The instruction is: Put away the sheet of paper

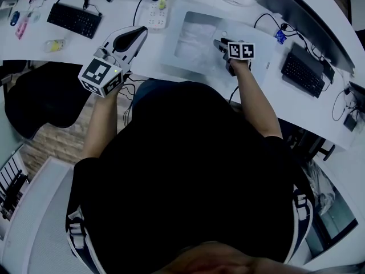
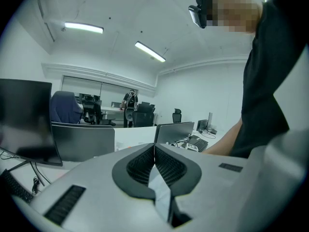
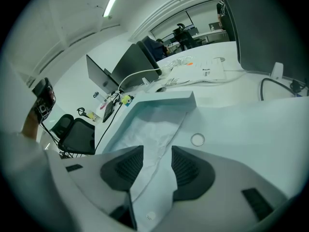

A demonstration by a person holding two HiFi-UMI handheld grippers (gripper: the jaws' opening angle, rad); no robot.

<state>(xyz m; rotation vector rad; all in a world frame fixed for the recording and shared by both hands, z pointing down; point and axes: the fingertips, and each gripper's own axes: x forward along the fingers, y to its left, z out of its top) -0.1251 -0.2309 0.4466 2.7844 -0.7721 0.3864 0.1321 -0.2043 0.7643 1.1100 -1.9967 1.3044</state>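
A crumpled white sheet of paper (image 1: 197,41) lies in a shallow pale tray (image 1: 171,59) on the white desk. In the right gripper view the paper (image 3: 145,134) fills the tray (image 3: 164,99), and one corner runs out over the near rim under my jaws. My right gripper (image 1: 221,45) hangs at the tray's right edge, a little above the paper. It (image 3: 155,151) is open and its pads are clear of the sheet. My left gripper (image 1: 138,34) is held up at the left of the tray. It (image 2: 154,149) is shut with nothing in it.
A power strip (image 1: 158,10) with its cable lies behind the tray. Keyboards sit at the far left (image 1: 74,19) and at the right (image 1: 302,70), with a monitor (image 1: 308,16) behind the right one. A small ring (image 3: 197,139) lies beside the tray. A black chair (image 1: 40,101) stands left.
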